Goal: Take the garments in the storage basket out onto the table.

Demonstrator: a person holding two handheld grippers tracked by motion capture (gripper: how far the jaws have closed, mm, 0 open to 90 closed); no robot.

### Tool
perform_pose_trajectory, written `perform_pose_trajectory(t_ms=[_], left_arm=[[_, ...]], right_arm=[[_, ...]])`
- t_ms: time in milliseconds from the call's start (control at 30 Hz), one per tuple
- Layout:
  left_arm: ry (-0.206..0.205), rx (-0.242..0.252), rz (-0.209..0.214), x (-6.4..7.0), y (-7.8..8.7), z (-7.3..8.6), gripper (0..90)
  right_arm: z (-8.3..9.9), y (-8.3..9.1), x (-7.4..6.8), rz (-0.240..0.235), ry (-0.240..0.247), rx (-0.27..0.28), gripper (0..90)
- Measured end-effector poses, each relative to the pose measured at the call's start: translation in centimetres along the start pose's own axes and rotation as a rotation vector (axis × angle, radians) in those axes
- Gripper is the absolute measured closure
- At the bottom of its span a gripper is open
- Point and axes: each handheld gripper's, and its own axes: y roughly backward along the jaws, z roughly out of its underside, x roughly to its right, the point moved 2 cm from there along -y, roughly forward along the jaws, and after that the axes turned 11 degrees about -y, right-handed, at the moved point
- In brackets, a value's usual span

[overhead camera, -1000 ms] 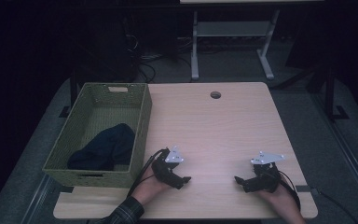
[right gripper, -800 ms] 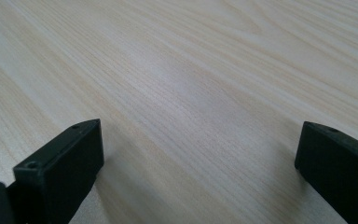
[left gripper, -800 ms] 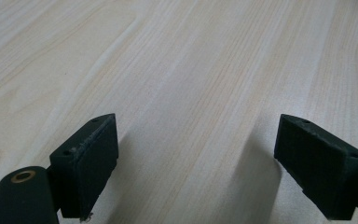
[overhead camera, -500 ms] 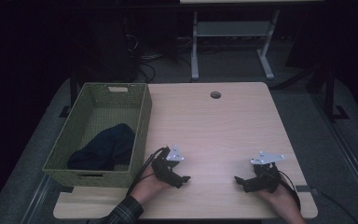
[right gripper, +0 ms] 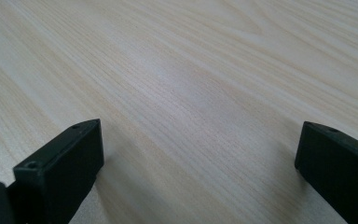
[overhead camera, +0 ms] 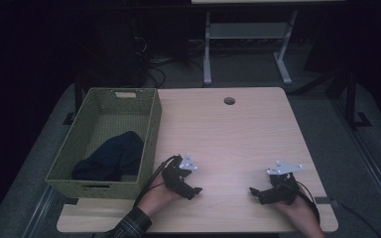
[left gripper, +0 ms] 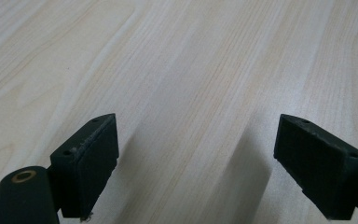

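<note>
Both hands rest near the front edge of the light wooden table (overhead camera: 228,134). My left gripper (overhead camera: 194,190) lies close to the green basket, jaws pointing right; my right gripper (overhead camera: 254,191) lies at the front right, jaws pointing left. In the left gripper view my left gripper (left gripper: 212,163) is open, with bare wood between its black pads (left gripper: 88,163). In the right gripper view my right gripper (right gripper: 200,172) is open too, over bare tabletop. Neither holds anything.
A green woven basket (overhead camera: 149,134) stands along the table's left edge with a dark blue cloth (overhead camera: 111,156) lying in it. A round cable hole (overhead camera: 229,100) sits near the table's far edge. Beyond are a dark floor and desk legs (overhead camera: 207,49).
</note>
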Motion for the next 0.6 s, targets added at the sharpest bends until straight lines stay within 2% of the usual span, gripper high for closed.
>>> perform_pose_trajectory(t_ms=[167,233,433,600], left_arm=[[-0.001,-0.004,-0.006,-0.1,0.3,-0.3,13.4],[0.012,0.005,0.0,-0.2,0.6,-0.4,13.4],[0.001,-0.012,-0.002,-0.3,1.0,-0.8,13.4],[0.013,-0.001,-0.002,-0.4,1.6,-1.3,13.5]], right_arm=[[0.0,0.0,0.0,-0.001,-0.002,0.0,0.8],[0.0,0.0,0.0,-0.001,-0.002,0.0,0.8],[0.0,0.0,0.0,0.001,0.001,0.0,0.8],[0.0,0.0,0.0,-0.001,-0.004,0.001,0.8]])
